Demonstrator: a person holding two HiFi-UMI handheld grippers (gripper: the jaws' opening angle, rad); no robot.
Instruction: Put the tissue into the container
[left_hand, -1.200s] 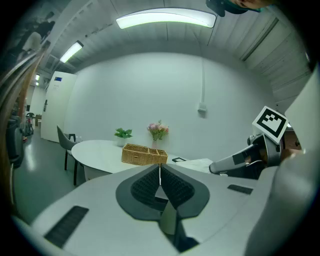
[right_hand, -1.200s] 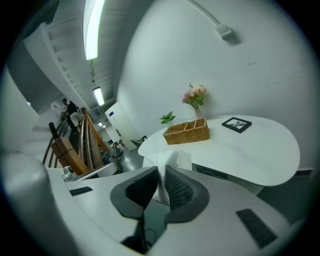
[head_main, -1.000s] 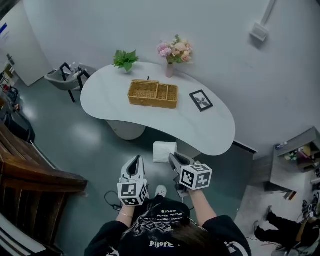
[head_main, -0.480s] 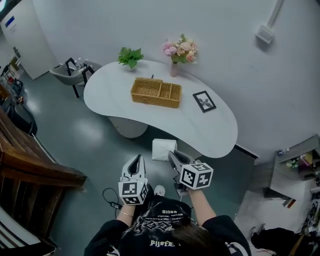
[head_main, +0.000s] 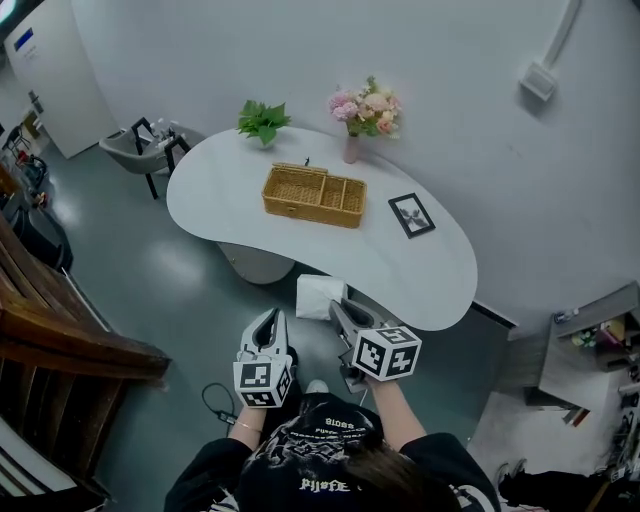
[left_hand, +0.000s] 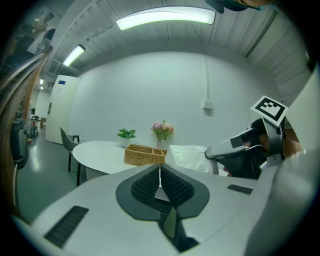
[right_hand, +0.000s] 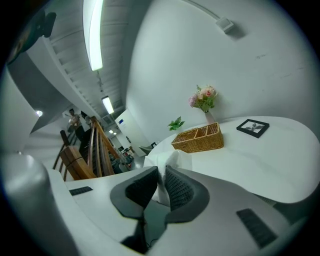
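Just off the table (head_main: 400, 280) edge, the right gripper (head_main: 337, 308) clamps the tissue (head_main: 315, 296); left gripper (head_main: 267, 318) closed, empty

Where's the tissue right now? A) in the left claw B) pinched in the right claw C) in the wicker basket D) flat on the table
B: the right claw is shut on the tissue, held short of the wicker basket.

The white folded tissue (head_main: 318, 297), pinched in the right gripper (head_main: 337, 309), has edged up-left in mid-frame, closer to the white curved table (head_main: 230, 190).
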